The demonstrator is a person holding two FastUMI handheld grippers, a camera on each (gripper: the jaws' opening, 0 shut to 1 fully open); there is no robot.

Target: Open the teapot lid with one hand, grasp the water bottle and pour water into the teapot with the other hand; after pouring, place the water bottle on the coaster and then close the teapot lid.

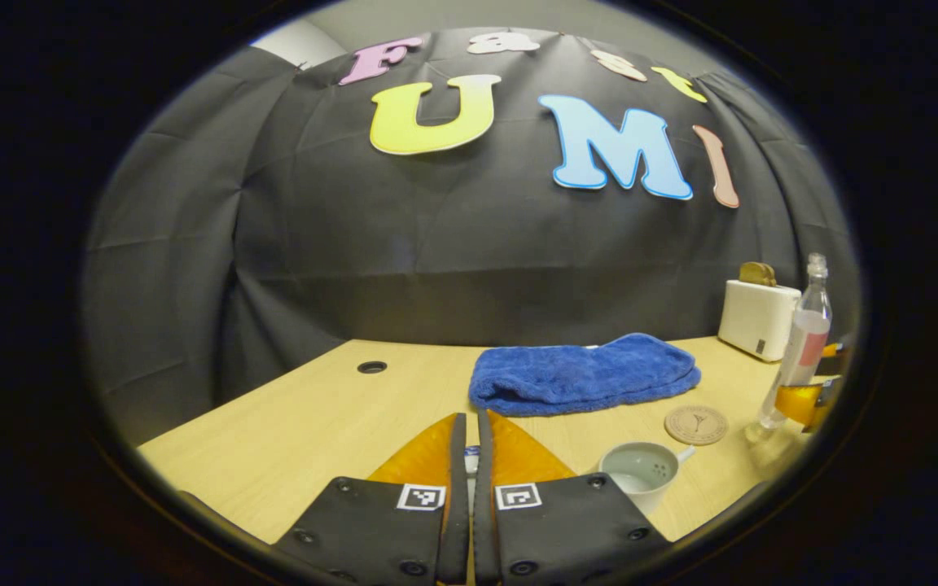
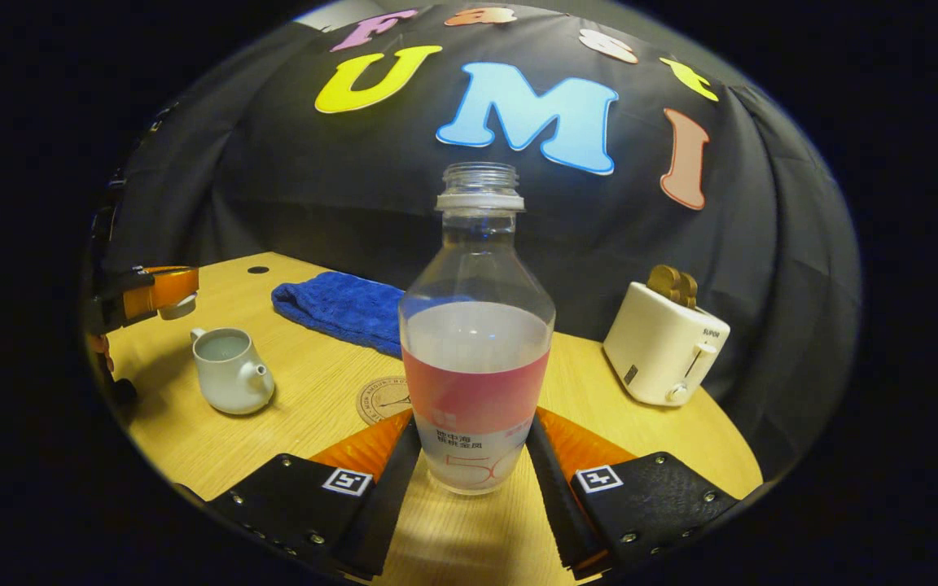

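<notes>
Your right gripper has its fingers pressed on both sides of the uncapped water bottle, upright on the surface, coaster just behind. Your left gripper pinches the lid above the surface; the open teapot sits just right of it.
</notes>
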